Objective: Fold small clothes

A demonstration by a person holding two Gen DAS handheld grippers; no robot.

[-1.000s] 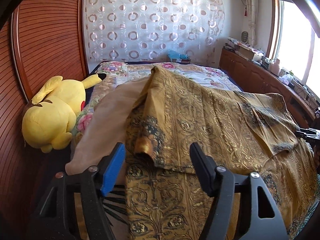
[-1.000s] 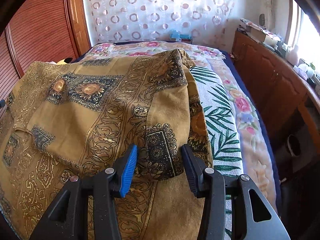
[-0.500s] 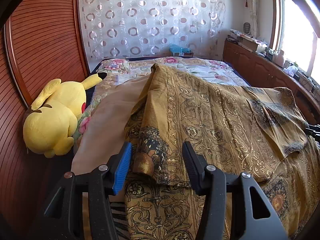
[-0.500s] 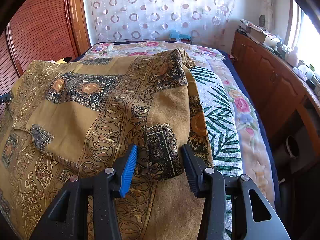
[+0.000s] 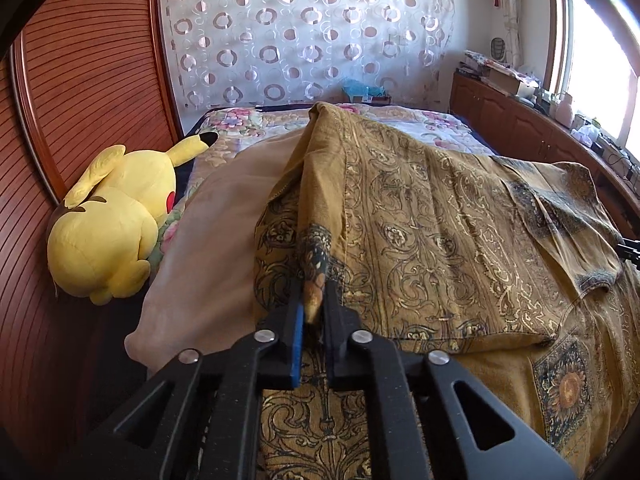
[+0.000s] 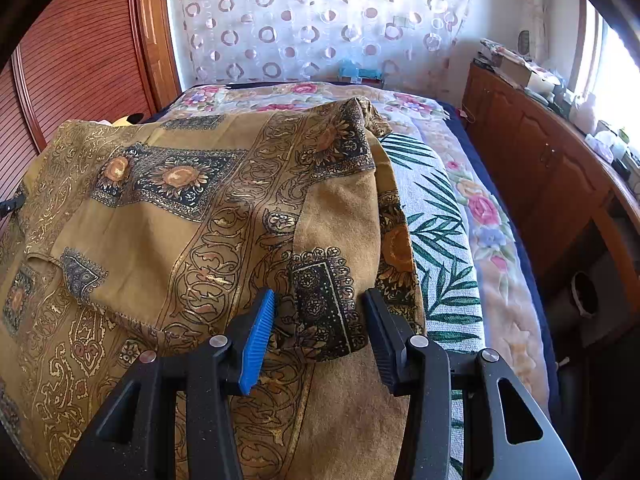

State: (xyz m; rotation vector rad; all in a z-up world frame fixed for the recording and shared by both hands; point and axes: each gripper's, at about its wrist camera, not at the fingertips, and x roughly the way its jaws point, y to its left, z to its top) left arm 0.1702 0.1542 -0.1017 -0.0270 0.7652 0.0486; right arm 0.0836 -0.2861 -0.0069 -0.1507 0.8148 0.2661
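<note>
A: Where is the mustard-gold cotton shirt with dark flower squares and swirly gold lines (image 5: 420, 232)?

B: It lies spread out on the bed with the flowery quilt (image 5: 436, 120). In the left wrist view it fills the middle and runs out to 3 o'clock.

A: What is the left gripper (image 5: 313, 300) doing?

B: Its jaws have just been closing. Now they are nearly shut and pinch a fold of the shirt's sleeve edge between them. The cloth stands up in a ridge from the pads toward 12 o'clock.

A: And the right gripper (image 6: 320, 320)?

B: Its jaws stand about half open. A dark patterned sleeve end (image 6: 324, 304) lies between them, but the blue ribbed pad (image 6: 258, 340) and the black one do not press on it.

A: What is beside the shirt?

B: A plain beige blanket (image 5: 208, 248) lies at 9 o'clock of the left gripper, touching the shirt. Past it sits a yellow plush toy with a black-tipped ear (image 5: 116, 220), against the reddish wooden slatted wall (image 5: 88, 80). In the right wrist view a white towel with green leaves (image 6: 436, 240) lies at 3 o'clock, just beside the shirt.
</note>
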